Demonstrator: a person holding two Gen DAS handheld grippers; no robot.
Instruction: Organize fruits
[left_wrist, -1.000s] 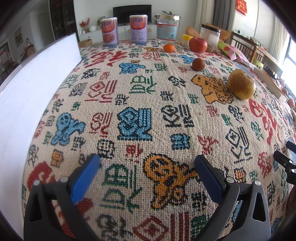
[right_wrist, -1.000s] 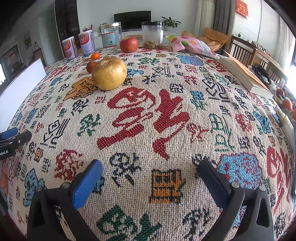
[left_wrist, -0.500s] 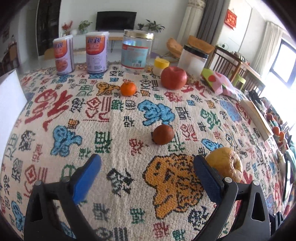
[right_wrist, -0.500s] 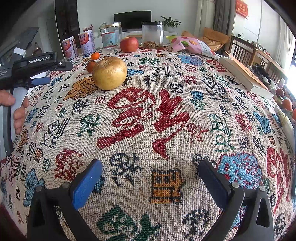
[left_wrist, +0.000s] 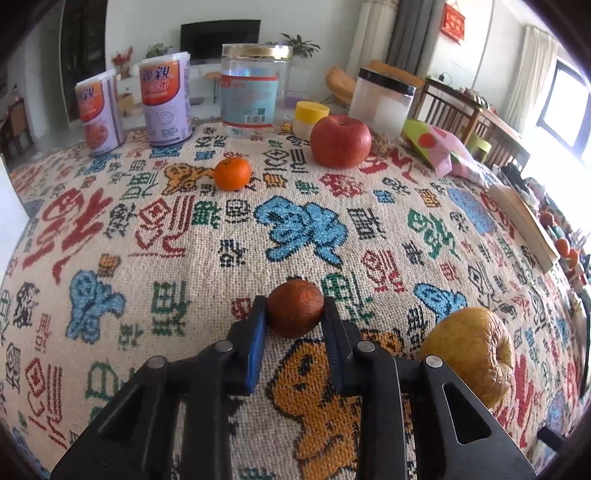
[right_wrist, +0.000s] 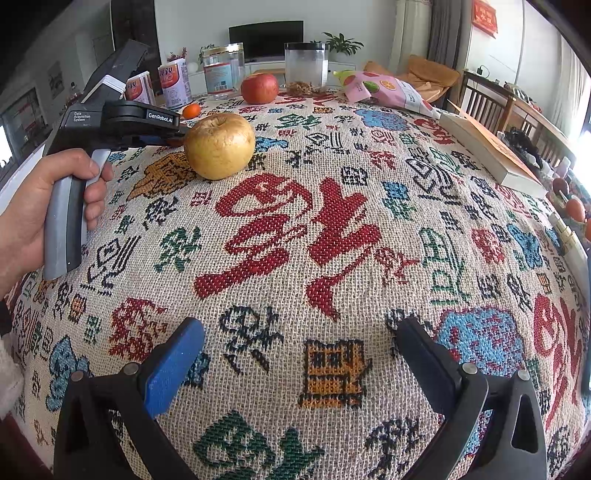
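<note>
My left gripper (left_wrist: 294, 314) is shut on a small dark brown-red fruit (left_wrist: 295, 308) that rests on the patterned tablecloth (left_wrist: 221, 229). A wrinkled yellow apple (left_wrist: 467, 356) lies just right of it and shows in the right wrist view (right_wrist: 219, 146) too. A small orange (left_wrist: 232, 174) and a red apple (left_wrist: 340, 141) lie farther back. My right gripper (right_wrist: 295, 358) is open and empty above the cloth near the front. In the right wrist view the left gripper's black body (right_wrist: 122, 120) reaches behind the yellow apple; its tips and the dark fruit are hidden there.
Two cans (left_wrist: 166, 105), a clear jar (left_wrist: 255, 90), a yellow-lidded pot (left_wrist: 310, 118) and a black-lidded jar (left_wrist: 382, 101) stand along the back. A pink snack bag (right_wrist: 388, 90) and a book (right_wrist: 491, 151) lie at the right. A white board (left_wrist: 7, 192) is at the left.
My left gripper moved forward to the dark fruit and shut on it. The right gripper stayed still and open.
</note>
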